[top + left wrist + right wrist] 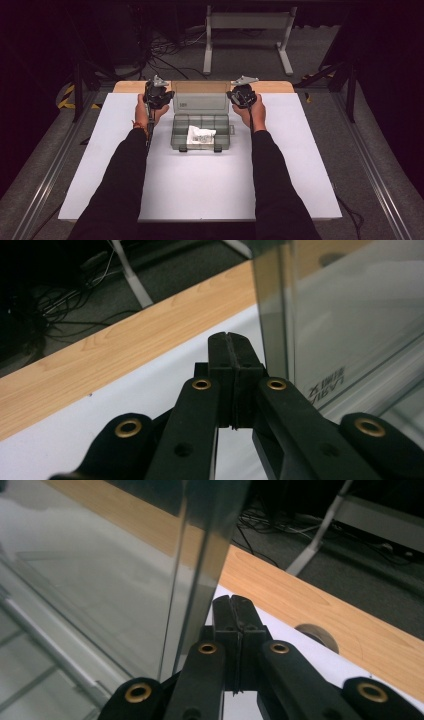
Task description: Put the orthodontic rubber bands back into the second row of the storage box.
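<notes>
Seen from the high view: clear plastic organizer box (201, 131) at the middle of the white counter (200, 190), lid (200, 101) raised upright at the back, a white crumpled item (200, 134) lying in one of the compartments. Held at either edge of that lid, left tongs (158, 95) and right tongs (242, 94), a hand behind each. Judged to be the lid-handling step, lid open or nearly fully open, nothing grasped. Next move likely called for parting the tongs and lowering toward the white item, or pressing the lid edges to swing it; hard to tell which. Shown by the left gripper view: left tongs (232, 340) pressed together, empty, just beside the transparent lid wall (350, 315), with printed lettering on it. Shown by the right gripper view: right tongs (233, 604) likewise together and empty, close against the lid's edge (200, 570), plus a round hole (315, 634) in the wooden strip beyond. Given by the high view alone: box contents and both forearms.
</notes>
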`<state>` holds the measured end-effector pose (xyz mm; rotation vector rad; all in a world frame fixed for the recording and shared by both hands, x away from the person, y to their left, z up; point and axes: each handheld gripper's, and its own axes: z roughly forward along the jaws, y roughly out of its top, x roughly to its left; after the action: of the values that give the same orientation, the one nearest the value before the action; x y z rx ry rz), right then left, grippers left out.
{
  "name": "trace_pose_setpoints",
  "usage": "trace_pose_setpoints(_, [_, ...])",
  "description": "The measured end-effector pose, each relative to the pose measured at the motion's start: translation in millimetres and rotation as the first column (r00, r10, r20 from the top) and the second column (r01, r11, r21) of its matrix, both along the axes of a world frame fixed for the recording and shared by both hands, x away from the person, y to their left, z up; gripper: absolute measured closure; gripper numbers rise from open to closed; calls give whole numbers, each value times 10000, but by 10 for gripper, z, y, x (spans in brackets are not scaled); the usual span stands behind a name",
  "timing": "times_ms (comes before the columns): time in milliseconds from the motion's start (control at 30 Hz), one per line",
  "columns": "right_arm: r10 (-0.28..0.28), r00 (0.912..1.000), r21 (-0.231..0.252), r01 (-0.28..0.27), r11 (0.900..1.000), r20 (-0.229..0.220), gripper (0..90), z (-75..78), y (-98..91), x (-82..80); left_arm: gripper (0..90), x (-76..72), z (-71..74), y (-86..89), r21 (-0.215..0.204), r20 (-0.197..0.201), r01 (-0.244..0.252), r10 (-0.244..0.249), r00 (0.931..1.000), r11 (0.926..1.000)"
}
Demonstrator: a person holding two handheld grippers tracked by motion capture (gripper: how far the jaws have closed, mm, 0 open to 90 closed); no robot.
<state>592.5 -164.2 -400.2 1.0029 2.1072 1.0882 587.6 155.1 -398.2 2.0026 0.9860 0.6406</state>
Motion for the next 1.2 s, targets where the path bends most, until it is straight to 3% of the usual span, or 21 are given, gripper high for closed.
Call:
trace_pose_setpoints(200, [93,9996,156,-98,9998,272,900,118,-5,-114,897,-97,119,-36,-42,174,-74,74,9998,10000])
trace_pose_setpoints(600, [87,9989,222,-98,9997,460,900,197,-1,-264,897,-269,251,-44,230,349,-129,121,9993,9997])
trace_pose_setpoints(933, [34,9986,171,-43,9998,521,900,266,-1,-354,897,-372,332,-60,462,590,-237,209,9980,9987])
trace_pose_setpoints(1133, [27,9988,201,-37,9998,498,900,272,9,-398,898,-416,331,-56,639,535,-238,204,9984,9977])
trace_pose_setpoints(1200, [62,9989,209,-72,9998,463,900,266,9,-408,898,-428,319,-53,523,465,-152,128,9988,9985])
